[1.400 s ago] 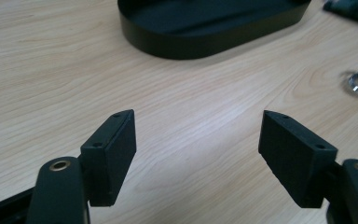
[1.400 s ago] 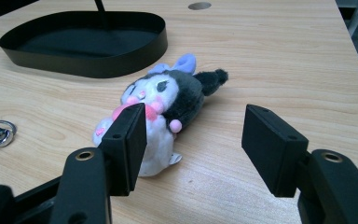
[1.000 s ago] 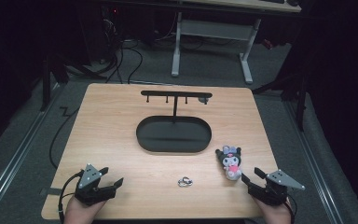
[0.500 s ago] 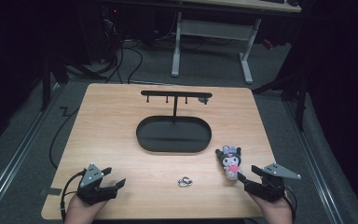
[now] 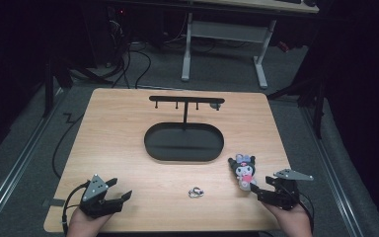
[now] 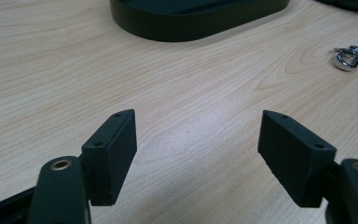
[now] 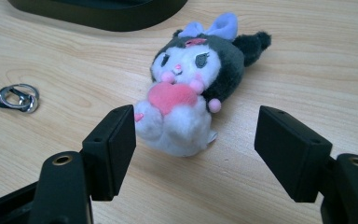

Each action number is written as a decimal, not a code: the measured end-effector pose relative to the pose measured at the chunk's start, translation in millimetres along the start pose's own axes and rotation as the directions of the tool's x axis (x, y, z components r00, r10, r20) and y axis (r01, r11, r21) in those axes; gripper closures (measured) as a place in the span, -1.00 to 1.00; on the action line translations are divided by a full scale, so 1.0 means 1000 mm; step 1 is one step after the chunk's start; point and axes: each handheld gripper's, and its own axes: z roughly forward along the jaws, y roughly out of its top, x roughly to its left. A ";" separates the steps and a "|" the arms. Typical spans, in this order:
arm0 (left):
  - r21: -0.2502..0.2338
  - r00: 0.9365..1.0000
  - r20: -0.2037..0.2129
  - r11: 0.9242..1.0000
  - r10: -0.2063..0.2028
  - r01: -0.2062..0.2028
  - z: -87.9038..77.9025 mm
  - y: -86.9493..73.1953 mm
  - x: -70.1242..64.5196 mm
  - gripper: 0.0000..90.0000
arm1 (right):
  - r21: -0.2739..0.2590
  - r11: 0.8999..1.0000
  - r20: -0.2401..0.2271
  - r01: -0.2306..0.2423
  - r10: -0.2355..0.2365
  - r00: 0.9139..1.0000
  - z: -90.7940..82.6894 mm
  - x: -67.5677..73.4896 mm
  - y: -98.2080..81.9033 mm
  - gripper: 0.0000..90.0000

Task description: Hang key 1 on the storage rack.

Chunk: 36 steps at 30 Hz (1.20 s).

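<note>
A small plush toy with a black hood, a lilac bow and a pink heart lies on the wooden table at the front right. My right gripper sits just in front of it and is open. Its jaws have just been opening. In the right gripper view the plush toy's lower end lies between the tips of the right gripper, and the pads do not press on it. A metal key ring lies at the front centre. My left gripper rests open at the front left over bare wood.
A black oval base with a T-shaped hook rack stands mid-table. The key ring lies off to the right in the left gripper view, and to the left in the right gripper view. A desk frame stands beyond the table.
The right gripper has risen slightly by the plush toy and its jaws stand wider. The left gripper, the key ring and the toy have kept their places.
</note>
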 end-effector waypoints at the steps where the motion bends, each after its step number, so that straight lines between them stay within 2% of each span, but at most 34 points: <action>1: 0.002 1.000 0.000 1.000 0.002 -0.002 0.000 0.000 0.000 -0.36 | 0.003 1.000 -0.004 -0.004 0.004 1.000 0.000 -0.001 0.001 -0.33; 6: 0.003 1.000 -0.001 1.000 0.000 0.000 0.001 0.000 0.001 -0.36 | 0.042 0.999 -0.024 -0.016 0.017 1.000 0.001 -0.001 0.003 -0.34; 17: 0.010 1.000 0.012 1.000 0.009 -0.009 0.002 0.000 -0.001 -0.36 | 0.122 0.992 -0.045 0.016 -0.011 0.999 0.001 0.005 0.009 -0.36; 20: 0.009 1.000 0.014 1.000 0.013 -0.013 0.003 -0.001 -0.002 -0.36 | 0.164 0.986 -0.048 0.024 -0.016 0.999 0.003 0.007 0.006 -0.38; 22: 0.014 1.000 0.017 1.000 0.019 -0.019 0.003 -0.001 -0.003 -0.36 | 0.193 0.980 -0.044 0.045 -0.038 0.998 0.004 0.010 0.004 -0.39; 25: 0.013 1.000 0.020 1.000 0.024 -0.024 0.004 -0.001 -0.004 -0.36 | 0.205 0.977 -0.049 0.050 -0.041 0.998 0.004 0.011 0.004 -0.39; 27: 0.014 0.999 0.024 1.000 0.025 -0.025 0.004 0.000 -0.004 -0.36 | 0.217 0.976 -0.060 0.034 -0.022 0.998 0.004 0.012 0.005 -0.40; 29: 0.016 0.999 0.028 0.999 0.027 -0.028 0.005 -0.001 -0.004 -0.36 | 0.227 0.973 -0.049 0.038 -0.028 0.998 0.005 0.013 0.006 -0.41; 31: 0.019 0.999 0.030 0.999 0.031 -0.031 0.005 0.000 -0.005 -0.36 | 0.244 0.969 -0.045 0.046 -0.036 0.998 0.006 0.013 0.008 -0.41; 32: 0.018 0.999 0.031 0.999 0.032 -0.033 0.006 0.000 -0.005 -0.36 | 0.271 0.962 -0.041 0.045 -0.036 0.999 0.007 0.013 0.009 -0.43; 33: 0.018 0.999 0.031 0.999 0.037 -0.038 0.006 0.000 -0.005 -0.36 | 0.271 0.962 -0.041 0.045 -0.036 0.999 0.007 0.013 0.009 -0.43; 36: 0.016 0.998 0.036 0.999 0.044 -0.045 0.005 0.001 -0.005 -0.36 | 0.305 0.952 -0.030 0.041 -0.033 0.999 0.011 0.014 0.011 -0.45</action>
